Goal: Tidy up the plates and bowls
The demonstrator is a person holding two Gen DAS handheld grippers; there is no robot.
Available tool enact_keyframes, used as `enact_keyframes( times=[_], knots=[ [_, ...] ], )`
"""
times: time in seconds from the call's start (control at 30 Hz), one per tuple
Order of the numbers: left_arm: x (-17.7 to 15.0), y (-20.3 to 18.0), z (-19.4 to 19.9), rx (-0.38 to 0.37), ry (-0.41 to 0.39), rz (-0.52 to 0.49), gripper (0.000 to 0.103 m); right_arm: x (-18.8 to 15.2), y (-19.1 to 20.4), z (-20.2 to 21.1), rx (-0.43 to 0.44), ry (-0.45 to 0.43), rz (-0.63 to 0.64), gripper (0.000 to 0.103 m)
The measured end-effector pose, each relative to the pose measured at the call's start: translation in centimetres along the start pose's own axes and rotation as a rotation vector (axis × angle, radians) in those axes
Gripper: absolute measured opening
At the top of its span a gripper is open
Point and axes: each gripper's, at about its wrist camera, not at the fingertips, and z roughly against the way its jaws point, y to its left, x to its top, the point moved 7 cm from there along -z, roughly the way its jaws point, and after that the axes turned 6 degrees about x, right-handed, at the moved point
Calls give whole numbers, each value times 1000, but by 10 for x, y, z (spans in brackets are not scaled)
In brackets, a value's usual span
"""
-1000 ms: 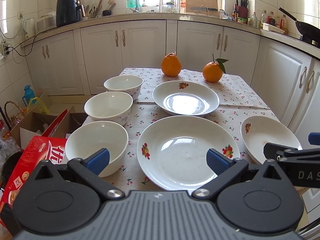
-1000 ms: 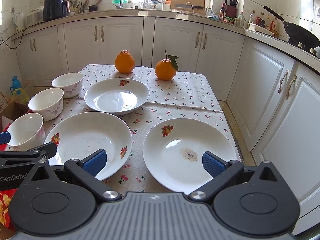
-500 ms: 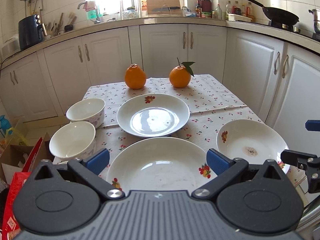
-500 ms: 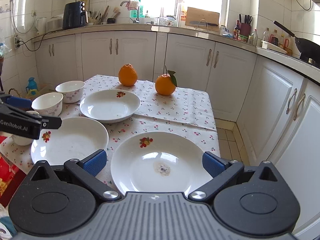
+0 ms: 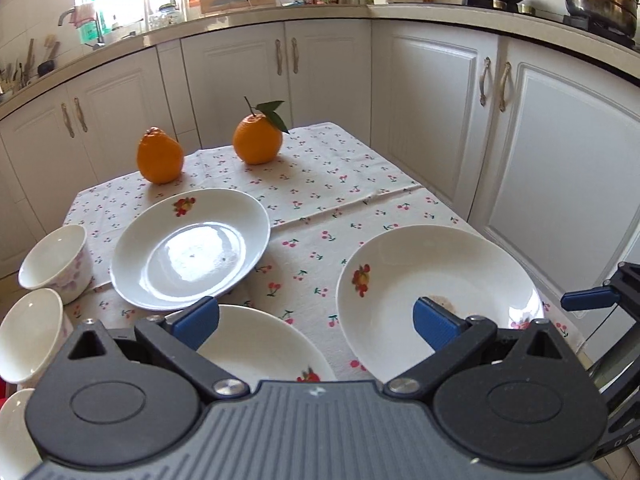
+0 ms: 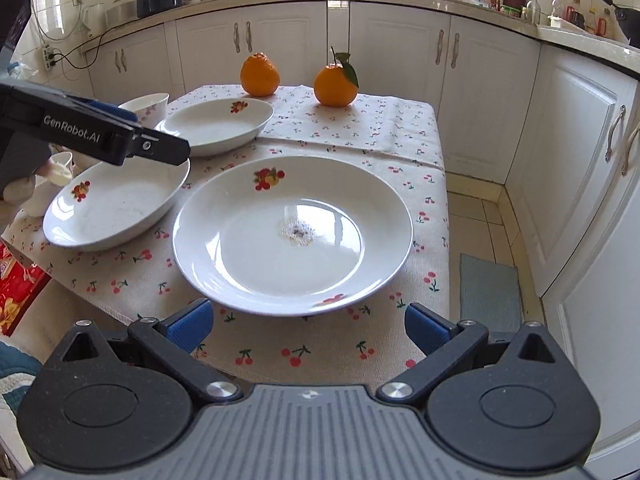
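Three white plates with fruit prints lie on the cherry-print tablecloth. The near right plate (image 6: 292,232) has a dark speck patch in its middle; it also shows in the left wrist view (image 5: 436,288). The near left plate (image 6: 116,208) lies under my left gripper (image 5: 316,320), which is open and empty. The far plate (image 5: 188,248) sits behind them. White bowls (image 5: 56,260) stand in a row at the left edge. My right gripper (image 6: 306,326) is open and empty, just before the near right plate's front rim.
Two oranges (image 5: 160,156) (image 5: 256,140) sit at the table's far end. White kitchen cabinets (image 5: 560,160) stand close on the right and behind. A red box (image 6: 20,288) lies on the floor at the left. A grey mat (image 6: 488,292) lies on the floor at the right.
Both grippers have swung to the right and moved closer over the table. The left gripper now hangs over the near left plate. Both stay open and empty.
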Motion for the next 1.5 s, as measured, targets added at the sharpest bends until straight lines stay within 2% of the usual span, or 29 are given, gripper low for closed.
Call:
enact_keyframes(
  times=[0.27, 0.57, 0.67, 0.83, 1.0, 1.5],
  knots=[
    [6, -31, -33, -90, 54, -106, 102, -8, -13, -25, 34, 26, 46, 103],
    [11, -42, -65, -150, 122, -142, 99, -7, -16, -31, 109, -5, 109, 103],
    [12, -44, -76, -175, 156, -145, 94, -7, -16, -32, 129, -24, 128, 103],
    [14, -49, -90, -216, 223, -134, 76, -5, -18, -34, 153, -37, 152, 103],
    [15, -50, -100, -237, 265, -123, 64, -2, -19, -37, 169, -45, 165, 103],
    [18, -49, -107, -279, 306, -132, 62, 4, -13, -37, 166, -13, 215, 101]
  ],
)
